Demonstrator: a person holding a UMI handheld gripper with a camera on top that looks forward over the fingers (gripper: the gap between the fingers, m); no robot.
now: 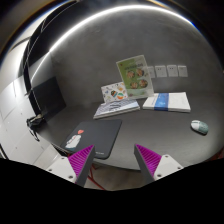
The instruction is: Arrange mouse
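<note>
One mouse point(200, 127) sat on the tabletop point(150, 130), well off to the right of the claw point(116, 160) and beyond it, long axis approx. crosswise to the fingers. Claw was released, pads point(80, 158) apart, nothing between them. Dark mat point(98, 138) lay just ahead of the left finger; books point(165, 101) and upright leaflets point(131, 72) stood further back. Printing showed on the leaflets, but no text or brand could be read.

We hold the tongs point(115, 160) level, fingers spread wide apart, magenta pads point(81, 157) facing inward, gripping nothing.
</note>
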